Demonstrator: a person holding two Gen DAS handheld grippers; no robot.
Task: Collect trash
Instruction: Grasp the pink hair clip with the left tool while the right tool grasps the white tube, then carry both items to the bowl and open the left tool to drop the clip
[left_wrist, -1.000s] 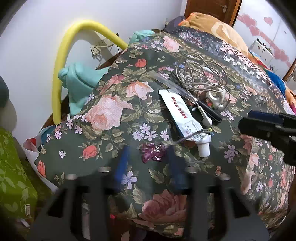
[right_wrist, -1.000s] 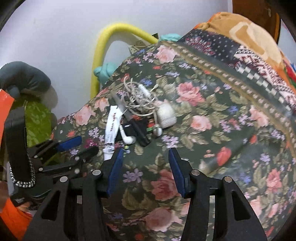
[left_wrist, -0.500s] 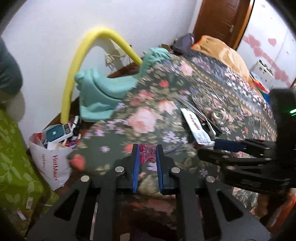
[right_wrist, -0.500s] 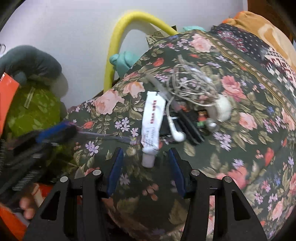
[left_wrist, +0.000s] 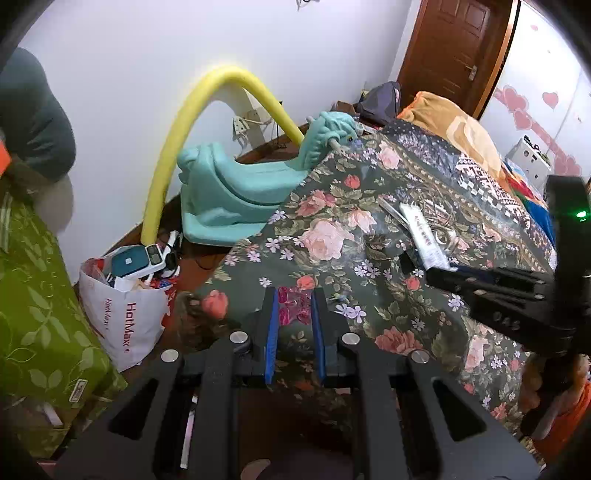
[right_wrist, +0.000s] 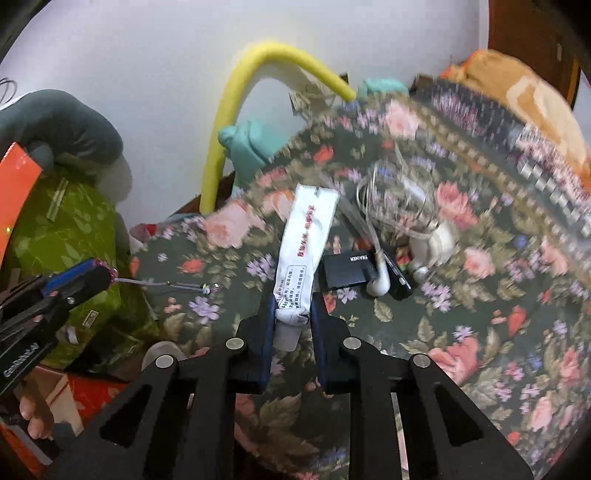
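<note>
My left gripper (left_wrist: 293, 306) is shut on a crumpled purple wrapper (left_wrist: 294, 304), held off the near edge of the floral bedspread (left_wrist: 332, 236). It also shows at the left of the right wrist view (right_wrist: 83, 277), with a thin thread trailing from it. My right gripper (right_wrist: 293, 314) is shut on the cap end of a white tube (right_wrist: 304, 251) with red print, which lies along the bedspread. In the left wrist view the right gripper (left_wrist: 443, 273) sits at the tube (left_wrist: 424, 236).
Tangled white earphones (right_wrist: 399, 206), a small black device (right_wrist: 345, 269) and a black bar lie beside the tube. A white HotMax bag (left_wrist: 125, 306) full of items stands on the floor left of the bed. A yellow foam tube (left_wrist: 207, 110) arches over teal cushions.
My left gripper closed on the purple wrapper and drew it back off the bed. My right gripper moved left to the tube and closed on its cap end.
</note>
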